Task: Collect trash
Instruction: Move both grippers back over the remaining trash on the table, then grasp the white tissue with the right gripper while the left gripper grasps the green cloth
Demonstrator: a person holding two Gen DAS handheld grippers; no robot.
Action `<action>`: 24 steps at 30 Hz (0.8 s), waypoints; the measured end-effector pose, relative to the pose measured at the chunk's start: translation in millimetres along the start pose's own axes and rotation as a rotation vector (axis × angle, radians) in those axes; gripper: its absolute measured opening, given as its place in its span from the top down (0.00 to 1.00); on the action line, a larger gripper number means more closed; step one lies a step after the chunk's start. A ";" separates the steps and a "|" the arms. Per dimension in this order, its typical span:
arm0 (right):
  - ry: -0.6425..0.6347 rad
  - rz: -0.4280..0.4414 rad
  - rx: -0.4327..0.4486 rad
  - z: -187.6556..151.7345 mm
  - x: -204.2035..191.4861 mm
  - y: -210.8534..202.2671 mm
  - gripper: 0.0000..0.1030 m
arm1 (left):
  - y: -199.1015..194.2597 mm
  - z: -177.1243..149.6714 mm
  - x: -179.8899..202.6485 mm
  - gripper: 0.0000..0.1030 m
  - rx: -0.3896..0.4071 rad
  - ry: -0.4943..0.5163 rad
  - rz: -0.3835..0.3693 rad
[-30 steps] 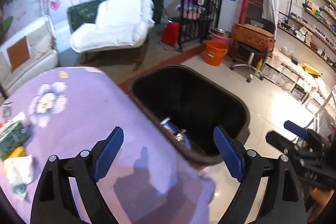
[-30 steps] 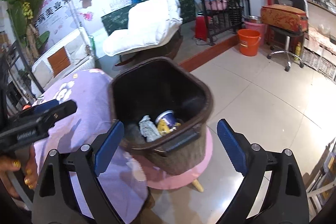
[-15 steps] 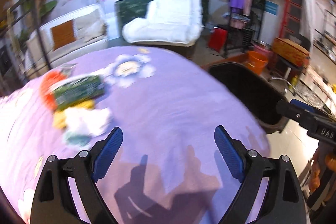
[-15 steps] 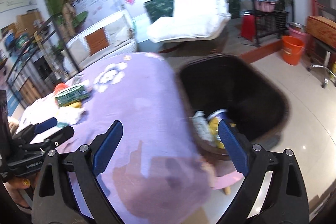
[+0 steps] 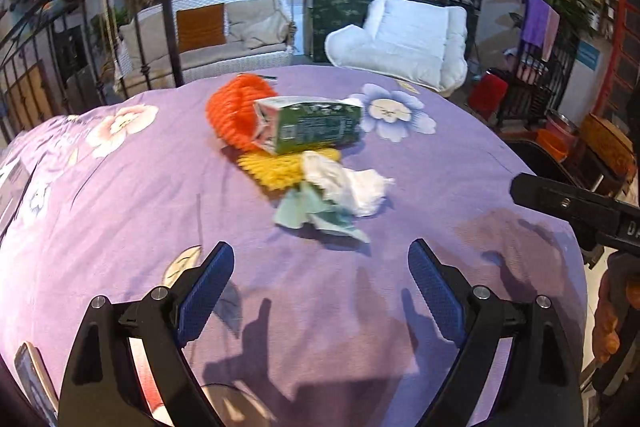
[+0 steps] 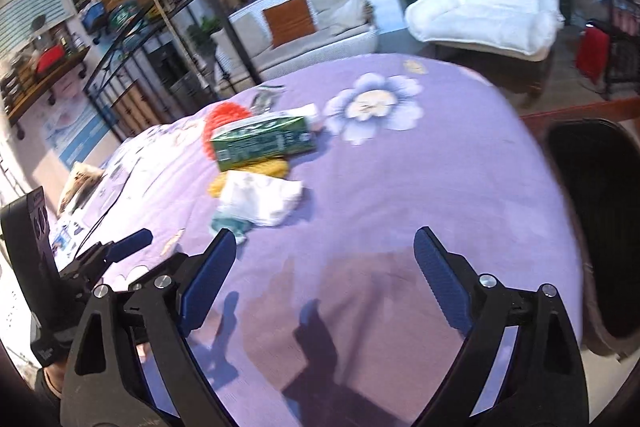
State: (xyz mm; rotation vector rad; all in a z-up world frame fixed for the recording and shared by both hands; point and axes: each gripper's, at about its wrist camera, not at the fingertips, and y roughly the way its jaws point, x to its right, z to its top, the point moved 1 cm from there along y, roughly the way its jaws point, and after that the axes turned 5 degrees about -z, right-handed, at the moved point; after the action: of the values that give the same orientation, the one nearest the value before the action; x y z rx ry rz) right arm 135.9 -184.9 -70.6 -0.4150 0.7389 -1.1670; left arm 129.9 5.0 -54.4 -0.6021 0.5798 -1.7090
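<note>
While both jaws stand wide apart and hold nothing, the left hand-held gripper point(image 5: 316, 279) hovers over the purple flowered tabletop point(image 5: 120, 211), with the trash pile just ahead of its fingertips. Nearest lies a pale green scrap point(image 5: 308, 213) under a crumpled white tissue point(image 5: 348, 185), then yellow netting point(image 5: 276, 169), a green carton point(image 5: 312, 125) and orange netting point(image 5: 236, 111). The right hand-held gripper point(image 6: 320, 267) is equally spread and empty. At far right, the dark bin point(image 6: 600, 203) is cut off and blurred.

green carton point(image 5: 308, 125) on its side, against orange mesh point(image 5: 234, 109), crumpled white tissue point(image 5: 348, 185) beside it
</note>
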 end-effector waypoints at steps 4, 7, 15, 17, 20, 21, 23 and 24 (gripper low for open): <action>-0.009 0.043 -0.068 14.0 -19.4 38.1 0.23 | -1.7 -1.9 -20.5 0.15 0.000 -0.038 0.000; -0.007 0.043 -0.124 21.2 -30.3 69.8 0.27 | -2.1 -2.5 -27.6 0.15 -0.006 -0.056 -0.009; 0.064 0.047 -0.263 30.0 -36.6 130.1 0.41 | 3.4 -4.4 -30.7 0.15 -0.024 -0.062 -0.042; 0.085 0.066 -0.284 31.7 -36.6 136.8 0.49 | 5.4 -3.5 -30.8 0.15 -0.029 -0.063 -0.053; 0.096 0.087 -0.301 32.1 -37.4 142.5 0.70 | 10.7 -1.0 -33.2 0.15 -0.038 -0.067 -0.068; 0.099 0.091 -0.298 31.3 -36.7 141.4 0.75 | 11.9 -0.6 -32.2 0.15 -0.041 -0.068 -0.070; 0.097 0.096 -0.270 32.0 -36.1 132.7 0.86 | 16.2 0.6 -32.0 0.15 -0.053 -0.067 -0.076; 0.089 0.096 -0.248 33.5 -37.0 127.5 0.87 | 18.7 1.4 -32.2 0.15 -0.059 -0.068 -0.080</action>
State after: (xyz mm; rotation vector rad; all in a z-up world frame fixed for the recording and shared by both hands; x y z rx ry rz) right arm 238.2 -107.5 -118.4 -0.5305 0.9760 -1.0124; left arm 150.5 32.6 -68.6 -0.7310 0.5655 -1.7445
